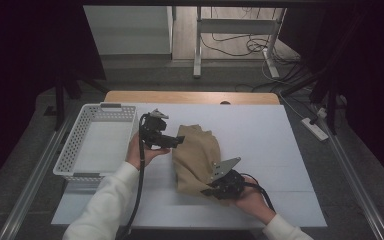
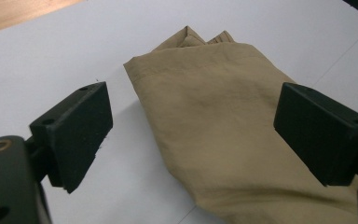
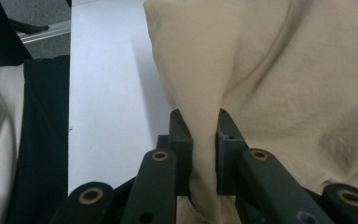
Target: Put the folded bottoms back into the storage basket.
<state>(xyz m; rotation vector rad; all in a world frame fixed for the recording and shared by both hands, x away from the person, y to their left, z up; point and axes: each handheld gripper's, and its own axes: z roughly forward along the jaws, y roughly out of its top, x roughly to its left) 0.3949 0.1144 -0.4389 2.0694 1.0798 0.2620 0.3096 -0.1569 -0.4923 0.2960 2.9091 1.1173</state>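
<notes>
Right gripper view: right hand-held gripper (image 3: 204,135) pinches a fold of the tan garment (image 3: 284,79) (clamped tight), while the left hand-held gripper (image 2: 193,126) hovers spread wide above it on the white tabletop (image 2: 51,60).

Tan garment (image 1: 196,159): woven cloth, matt, soft w/ fine creases & a stitched hem edge, slightly crumpled where pinched. Left gripper (image 2: 193,135): jaw blocks matt black plastic, faintly grainy, sharp edges, small screw holes; brass-coloured bushing in the linkage. Right gripper (image 3: 204,140): same matt black plastic, arms w/ brass-look rivets that shine a bit; grey metal plate on top, dull finish, seen in high view. Table cover (image 1: 260,130): white, smooth, matt, sheet-like w/ thin seams. Table edge (image 1: 190,97) at the far side: light wood, smooth, low sheen. Basket (image 1: 82,131): white plastic, perforated walls, semi-matt. Sleeve (image 1: 105,200): white cloth, soft, matt.
</notes>
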